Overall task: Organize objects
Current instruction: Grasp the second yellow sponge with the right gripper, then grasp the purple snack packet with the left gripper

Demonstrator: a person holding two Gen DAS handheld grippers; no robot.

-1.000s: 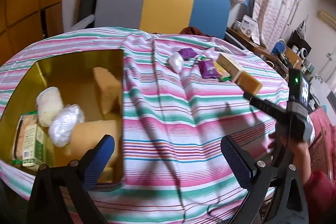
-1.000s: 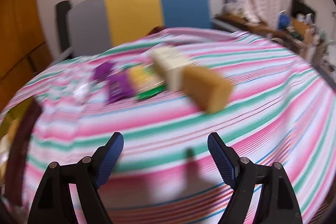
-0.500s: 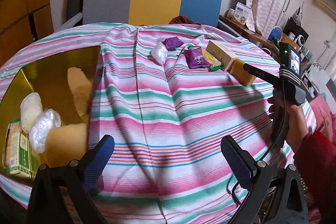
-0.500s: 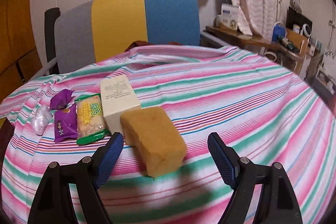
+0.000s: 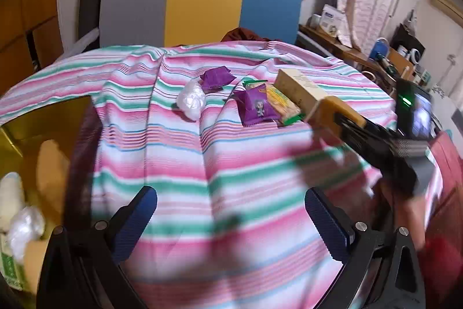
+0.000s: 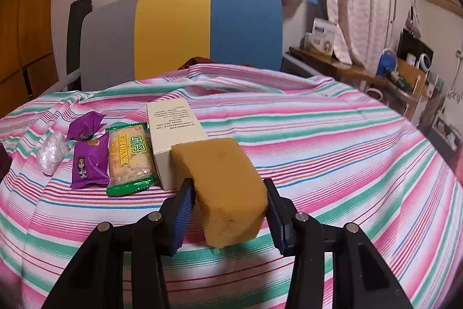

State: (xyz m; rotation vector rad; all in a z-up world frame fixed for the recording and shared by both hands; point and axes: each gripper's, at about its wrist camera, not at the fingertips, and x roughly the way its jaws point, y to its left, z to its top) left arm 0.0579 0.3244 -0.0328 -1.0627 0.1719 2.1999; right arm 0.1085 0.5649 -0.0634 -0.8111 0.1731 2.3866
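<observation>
**Right fingers closing on the sponge**

The striped desk (image 6: 332,152) fills both views. The gold box (image 5: 43,118), blurred and cut off, appears only in the left view, left of the spread, empty left gripper (image 5: 230,217). The right gripper (image 6: 228,215) is closing; the brown sponge (image 6: 225,181) sits between its fingers (image 6: 182,210), pads touching it.

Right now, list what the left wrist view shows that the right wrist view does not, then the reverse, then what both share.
Left wrist only: the gold box at the cloth's left edge, holding sponges and wrapped items, and the open left gripper over bare cloth.
Right wrist only: the right gripper closing around the yellow sponge, seen from behind, and the cracker packet's MEIDAN lettering.
Both: the sponge, cream carton, two purple packets, clear wrapped ball, striped cloth and tricolour chair.
</observation>
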